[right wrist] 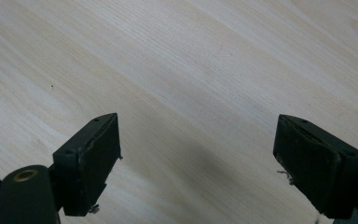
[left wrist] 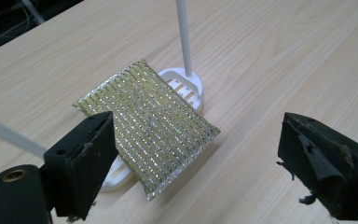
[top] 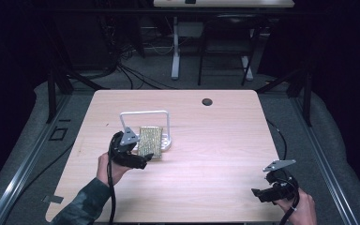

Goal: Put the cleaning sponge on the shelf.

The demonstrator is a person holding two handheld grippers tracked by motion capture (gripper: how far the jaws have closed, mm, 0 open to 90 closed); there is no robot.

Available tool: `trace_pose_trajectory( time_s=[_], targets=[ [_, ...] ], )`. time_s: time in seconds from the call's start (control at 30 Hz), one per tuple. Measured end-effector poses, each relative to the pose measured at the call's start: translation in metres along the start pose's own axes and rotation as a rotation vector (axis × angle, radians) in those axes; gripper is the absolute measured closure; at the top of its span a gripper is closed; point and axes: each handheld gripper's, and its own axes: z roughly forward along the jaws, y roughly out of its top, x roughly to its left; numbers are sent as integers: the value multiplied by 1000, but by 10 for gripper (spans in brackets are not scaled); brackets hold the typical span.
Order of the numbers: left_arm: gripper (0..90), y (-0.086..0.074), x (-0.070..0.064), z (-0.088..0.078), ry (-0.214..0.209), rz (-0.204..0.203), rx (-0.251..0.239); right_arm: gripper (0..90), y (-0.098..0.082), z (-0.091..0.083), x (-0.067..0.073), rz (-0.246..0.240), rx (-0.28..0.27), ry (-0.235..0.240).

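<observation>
A gold and silver ribbed scouring pad [left wrist: 149,126] lies tilted on a white plastic rack [left wrist: 186,86] with a tall wire hoop; in the high view the pad [top: 150,141] rests on the rack [top: 145,114] left of the table's centre. My left gripper [left wrist: 196,158] hovers just in front of the pad with its jaws wide apart and nothing between them; the pads touch nothing. In the high view the left gripper [top: 140,161] sits at the pad's near edge. My right gripper [top: 258,193] is at the front right corner, and in its own view the right gripper [right wrist: 198,163] is open over bare wood.
The light wooden table [top: 215,140] has a dark round hole [top: 207,101] near its far edge. Cables trail from both grippers. Beyond the table stand dark frame legs, floor cables and another desk.
</observation>
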Motion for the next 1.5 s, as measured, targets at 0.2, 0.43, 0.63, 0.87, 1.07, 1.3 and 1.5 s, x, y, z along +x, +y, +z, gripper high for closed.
trace_pose_trajectory(
  time_s=[0.2,0.43,0.63,0.87,1.07,1.3,1.5],
  targets=[
    [59,-12,5,-20,18,-32,-6,143,-1,0,1,5,-3,-7],
    [10,-31,14,-37,47,-71,12,140,-1,-1,1,1,-4,-11],
    [3,-47,23,-43,52,-103,43,136,-1,-1,0,4,-1,-10],
    [2,-69,34,-45,55,-151,95,74,-1,-2,0,25,-8,-26],
    [0,-81,38,-40,47,-170,136,40,-2,1,-1,23,12,-40],
    [0,-94,48,-34,60,-215,151,50,-1,1,0,0,11,-61],
    [0,-94,50,-30,57,-216,155,59,-2,4,0,-4,15,-61]
  ],
)
